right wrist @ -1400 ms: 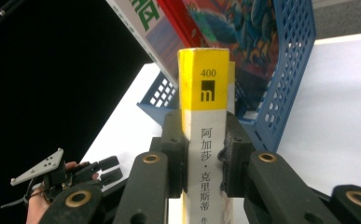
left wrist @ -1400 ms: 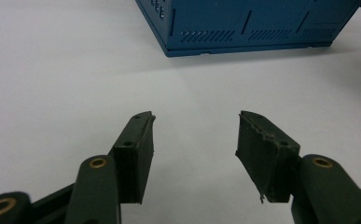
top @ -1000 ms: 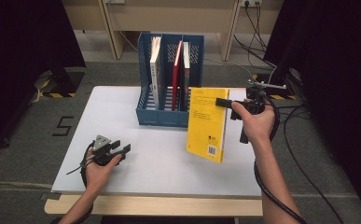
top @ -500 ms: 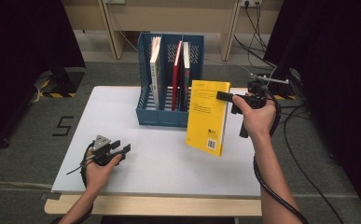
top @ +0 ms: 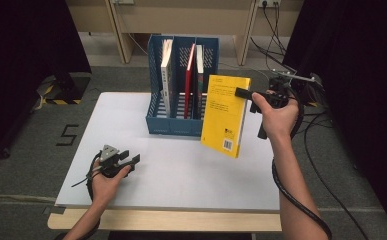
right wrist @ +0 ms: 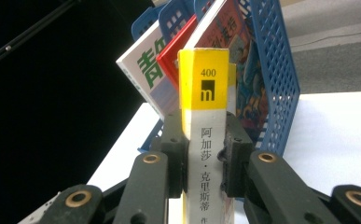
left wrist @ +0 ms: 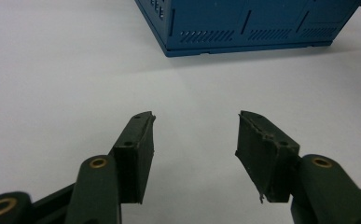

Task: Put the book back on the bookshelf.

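Observation:
A yellow book [top: 226,114] hangs upright above the white table [top: 181,170], just right of the blue file rack [top: 181,125]. My right gripper [top: 241,92] is shut on the book's upper spine edge; in the right gripper view both pads clamp the yellow spine [right wrist: 205,135], with the rack [right wrist: 276,70] behind it. The rack holds a white book [top: 166,75], a red book [top: 189,80] and a dark one [top: 200,80]. My left gripper [top: 133,160] rests on the table near its front left, open with nothing between its fingertips [left wrist: 136,144].
The rack's blue base [left wrist: 243,23] lies ahead of the left gripper. Cables [top: 326,165] trail over the floor to the right of the table. A wooden desk [top: 181,20] stands behind. The table's front edge [top: 171,217] is near the left hand.
My right gripper has lifted the yellow book and swung it more upright, nearer the rack's right slot. The left gripper has stayed put.

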### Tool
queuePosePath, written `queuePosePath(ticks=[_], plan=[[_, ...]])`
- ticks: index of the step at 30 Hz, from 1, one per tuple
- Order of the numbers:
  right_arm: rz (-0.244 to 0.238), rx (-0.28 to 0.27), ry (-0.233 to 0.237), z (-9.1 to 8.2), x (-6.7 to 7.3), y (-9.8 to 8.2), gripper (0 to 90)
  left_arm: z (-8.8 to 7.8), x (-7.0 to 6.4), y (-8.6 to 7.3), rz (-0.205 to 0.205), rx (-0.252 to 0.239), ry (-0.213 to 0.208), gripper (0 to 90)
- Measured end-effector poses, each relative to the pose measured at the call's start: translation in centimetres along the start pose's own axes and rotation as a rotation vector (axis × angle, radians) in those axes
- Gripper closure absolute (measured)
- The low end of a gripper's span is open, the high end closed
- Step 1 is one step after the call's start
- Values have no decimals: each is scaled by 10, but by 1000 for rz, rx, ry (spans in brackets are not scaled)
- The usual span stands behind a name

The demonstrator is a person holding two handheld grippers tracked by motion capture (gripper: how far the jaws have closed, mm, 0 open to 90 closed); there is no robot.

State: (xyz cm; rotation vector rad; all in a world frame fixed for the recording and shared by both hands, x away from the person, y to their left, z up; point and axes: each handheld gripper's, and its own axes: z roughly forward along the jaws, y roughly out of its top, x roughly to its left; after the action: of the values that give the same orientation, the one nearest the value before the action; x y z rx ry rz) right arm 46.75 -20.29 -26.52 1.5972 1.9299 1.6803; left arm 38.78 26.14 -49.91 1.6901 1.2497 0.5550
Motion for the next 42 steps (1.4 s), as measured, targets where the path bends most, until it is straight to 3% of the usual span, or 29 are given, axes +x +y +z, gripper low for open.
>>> queuePosePath(ticks=[22,30,42], plan=[[31,-58,-28,0,-5,16,758,-1,2,0,-20,-10,-3,457],[1,-81,-52,3,-2,18,758,-2,2,-1,-13,-11,-4,457],[1,-115,-77,13,-1,23,759,-2,2,-1,-18,-21,-5,457]])
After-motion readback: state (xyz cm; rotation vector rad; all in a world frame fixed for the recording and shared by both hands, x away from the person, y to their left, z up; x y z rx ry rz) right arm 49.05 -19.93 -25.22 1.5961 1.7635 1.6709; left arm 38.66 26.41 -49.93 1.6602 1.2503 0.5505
